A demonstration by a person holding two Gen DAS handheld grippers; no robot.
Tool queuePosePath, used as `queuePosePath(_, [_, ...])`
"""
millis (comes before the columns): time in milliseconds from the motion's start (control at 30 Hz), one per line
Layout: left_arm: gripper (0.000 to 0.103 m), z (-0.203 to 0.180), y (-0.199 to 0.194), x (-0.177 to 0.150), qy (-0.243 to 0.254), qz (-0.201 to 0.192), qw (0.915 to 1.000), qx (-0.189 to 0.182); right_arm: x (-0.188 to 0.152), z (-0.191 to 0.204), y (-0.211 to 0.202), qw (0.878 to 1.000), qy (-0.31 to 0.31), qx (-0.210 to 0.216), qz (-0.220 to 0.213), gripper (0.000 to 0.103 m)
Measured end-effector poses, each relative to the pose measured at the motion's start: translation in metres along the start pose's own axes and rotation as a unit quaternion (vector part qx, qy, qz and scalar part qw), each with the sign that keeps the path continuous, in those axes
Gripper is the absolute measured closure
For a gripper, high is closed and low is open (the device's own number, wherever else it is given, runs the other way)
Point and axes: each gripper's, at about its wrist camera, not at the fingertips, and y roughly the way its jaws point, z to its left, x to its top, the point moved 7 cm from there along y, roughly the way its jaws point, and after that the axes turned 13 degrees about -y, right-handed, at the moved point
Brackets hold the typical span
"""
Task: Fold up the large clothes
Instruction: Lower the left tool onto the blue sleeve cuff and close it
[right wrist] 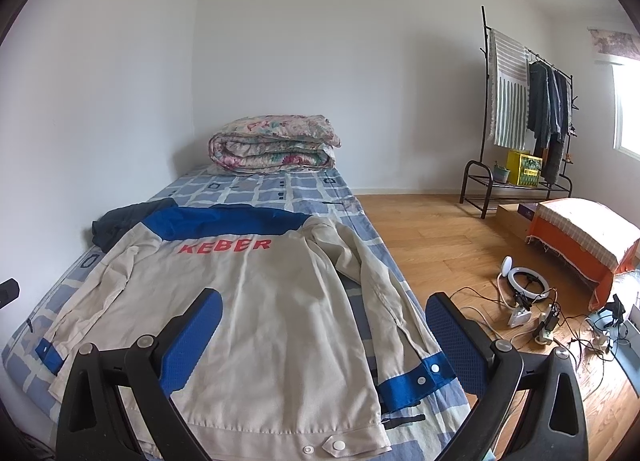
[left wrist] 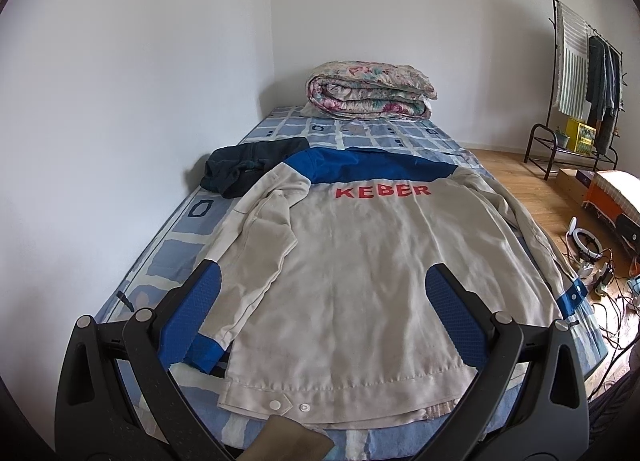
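Beige jacket (left wrist: 360,269) with blue yoke and red lettering "KEBER", spread back-up along the near half of the bed (left wrist: 280,129), hem nearest, sleeves lying at its left and right edges. Left gripper (left wrist: 324,317) and right gripper (right wrist: 324,337) hover above the hem, each with jaws wide apart, holding nothing. Dark garment (left wrist: 248,169) lies far left of the collar; folded floral quilt (left wrist: 368,91) at the far end.

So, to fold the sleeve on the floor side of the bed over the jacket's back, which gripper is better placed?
Probably the right gripper: its open jaws frame that sleeve and the blue cuff. The left gripper, also open, hangs over the jacket nearer the wall-side sleeve.
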Motion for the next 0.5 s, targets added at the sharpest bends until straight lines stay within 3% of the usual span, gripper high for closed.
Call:
queuePosePath(267, [0.0, 0.096, 0.03, 0.024, -0.008, -0.006, 0.9968, 0.079, 0.007, 0.044, 0.024, 0.994, 0.018, 0.103, 0.018, 0.0])
queuePosePath(367, [0.0, 0.137, 0.052, 0.027, -0.01, 0.022, 0.9948, 0.099, 0.018, 0.072, 0.033, 0.99, 0.004, 0.139, 0.012, 0.0])
queuePosePath(500, [0.016, 0.194, 0.087, 0.021, -0.057, 0.08, 0.9893, 0.107, 0.04, 0.112, 0.044, 0.981, -0.018, 0.191, -0.015, 0.0])
